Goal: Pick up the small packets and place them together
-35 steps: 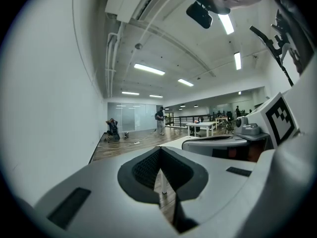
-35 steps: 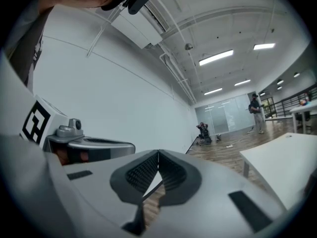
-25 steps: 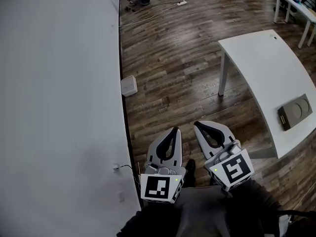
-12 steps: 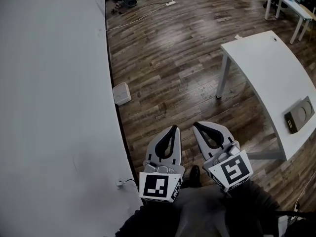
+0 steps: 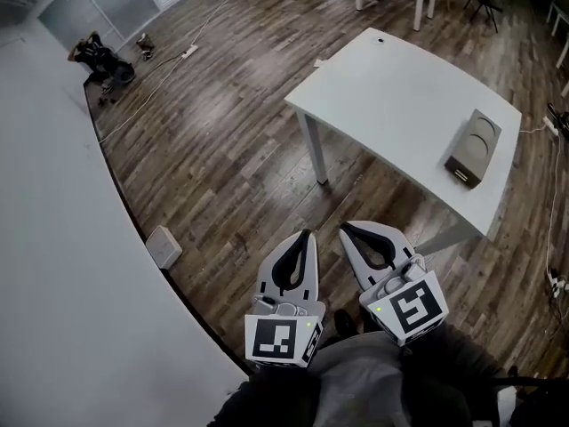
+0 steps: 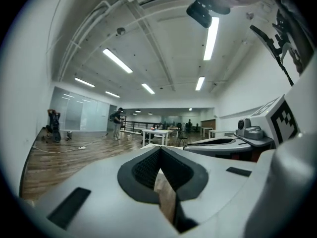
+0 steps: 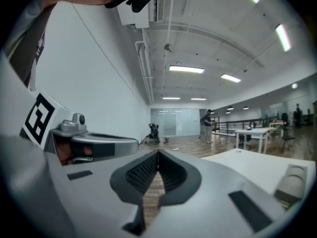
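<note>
Not started: my left gripper and right gripper are closed, empty. I see no packets on the counter.

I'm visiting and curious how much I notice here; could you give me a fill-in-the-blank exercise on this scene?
1. The left gripper and the right gripper both have their jaws ____.
2. The floor is laid with ____ planks.
3. The grey device lies on the white ____.
4. The small white box sits on the floor beside the ____.
Missing words: shut; wooden; table; wall.
</note>
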`<control>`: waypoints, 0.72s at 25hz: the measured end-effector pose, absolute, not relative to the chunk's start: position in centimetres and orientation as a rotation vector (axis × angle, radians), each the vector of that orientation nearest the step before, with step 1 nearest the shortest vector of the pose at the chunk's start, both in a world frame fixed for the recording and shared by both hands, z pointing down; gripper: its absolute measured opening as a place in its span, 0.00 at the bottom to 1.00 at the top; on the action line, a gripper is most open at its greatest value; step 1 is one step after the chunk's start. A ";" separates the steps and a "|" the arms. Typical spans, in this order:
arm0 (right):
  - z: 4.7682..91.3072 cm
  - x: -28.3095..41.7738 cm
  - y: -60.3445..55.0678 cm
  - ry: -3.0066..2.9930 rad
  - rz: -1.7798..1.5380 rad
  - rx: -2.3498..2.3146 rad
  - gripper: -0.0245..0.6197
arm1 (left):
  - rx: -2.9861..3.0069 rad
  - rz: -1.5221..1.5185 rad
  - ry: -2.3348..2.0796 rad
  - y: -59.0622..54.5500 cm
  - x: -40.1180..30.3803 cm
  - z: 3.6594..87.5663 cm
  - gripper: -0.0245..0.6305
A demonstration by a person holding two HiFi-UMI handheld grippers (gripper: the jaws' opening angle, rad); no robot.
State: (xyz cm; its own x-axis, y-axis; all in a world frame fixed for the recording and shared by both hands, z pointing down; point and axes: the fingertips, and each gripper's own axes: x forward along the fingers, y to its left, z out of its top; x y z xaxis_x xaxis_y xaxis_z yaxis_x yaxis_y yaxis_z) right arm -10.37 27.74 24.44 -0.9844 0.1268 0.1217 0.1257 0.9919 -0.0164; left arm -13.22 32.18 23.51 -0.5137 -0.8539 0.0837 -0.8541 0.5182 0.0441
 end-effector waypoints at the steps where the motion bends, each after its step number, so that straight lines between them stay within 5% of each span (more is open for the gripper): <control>1: 24.6 -9.8 26.0 -3.022 0.020 -0.126 0.05 | 1.550 0.008 -2.623 30.4 -13.0 23.6 0.04; 18: 28.0 -1.7 4.2 -2.968 0.195 0.617 0.05 | 2.112 0.139 -2.106 7.1 -5.6 27.1 0.04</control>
